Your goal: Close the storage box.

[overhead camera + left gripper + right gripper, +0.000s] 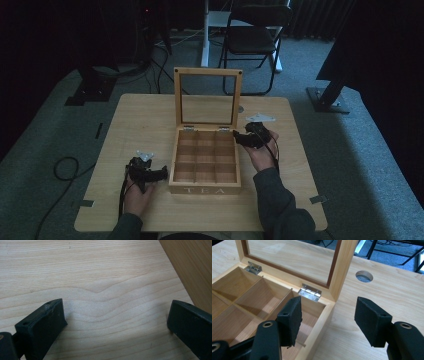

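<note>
A wooden tea box [205,190] marked "TEA" stands in the middle of the table [145,115]. Its glass-paned lid [208,71] is raised upright, and the compartments [249,297] inside hold nothing. My right gripper [245,139] is at the box's back right corner. In the right gripper view its jaws [328,305] are open and straddle the right wall [322,322], one over the inside and one over the table, with neither pad pressing. My left gripper [150,172] rests on the table left of the box, open [116,307] over bare wood.
A round hole [364,276] is cut in the tabletop just behind the box's right side. A black folding chair [255,35] and a white post stand beyond the far edge. A cable [65,167] loops on the carpet at the left.
</note>
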Demonstrator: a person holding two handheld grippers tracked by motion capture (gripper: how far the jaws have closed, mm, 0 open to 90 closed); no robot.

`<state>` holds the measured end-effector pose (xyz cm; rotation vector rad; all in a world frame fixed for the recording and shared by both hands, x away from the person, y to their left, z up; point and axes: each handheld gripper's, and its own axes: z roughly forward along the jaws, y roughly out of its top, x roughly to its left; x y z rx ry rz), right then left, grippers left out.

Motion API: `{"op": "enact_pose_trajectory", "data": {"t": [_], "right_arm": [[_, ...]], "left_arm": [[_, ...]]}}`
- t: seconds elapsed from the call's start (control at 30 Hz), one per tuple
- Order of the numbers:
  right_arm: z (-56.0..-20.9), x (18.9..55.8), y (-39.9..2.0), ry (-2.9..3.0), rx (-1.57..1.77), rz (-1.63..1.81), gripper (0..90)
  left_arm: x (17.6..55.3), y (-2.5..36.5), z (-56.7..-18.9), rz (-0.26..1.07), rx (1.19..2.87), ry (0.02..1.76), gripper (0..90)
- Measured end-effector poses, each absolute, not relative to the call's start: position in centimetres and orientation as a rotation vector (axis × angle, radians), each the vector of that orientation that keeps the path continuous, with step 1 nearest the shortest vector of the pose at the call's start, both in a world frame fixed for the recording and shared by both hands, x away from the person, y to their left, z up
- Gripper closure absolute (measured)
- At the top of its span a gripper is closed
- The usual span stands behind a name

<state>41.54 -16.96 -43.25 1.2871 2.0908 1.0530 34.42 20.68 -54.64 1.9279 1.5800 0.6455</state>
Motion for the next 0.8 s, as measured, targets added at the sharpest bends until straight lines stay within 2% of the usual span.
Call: {"op": "enact_pose_trajectory", "data": {"t": [0.2, 0.8], "right_arm": [[-42.3, 42.3, -17.2, 2.086, 1.258, 1.085, 35.3], [-41.3, 44.8, -17.0, 2.115, 1.257, 1.121, 37.2]], "left_arm": [[34.4, 20.7, -54.6, 0.644, 1.926, 1.581, 1.6], [34.4, 20.7, -54.6, 0.645, 1.926, 1.582, 1.6]]}}
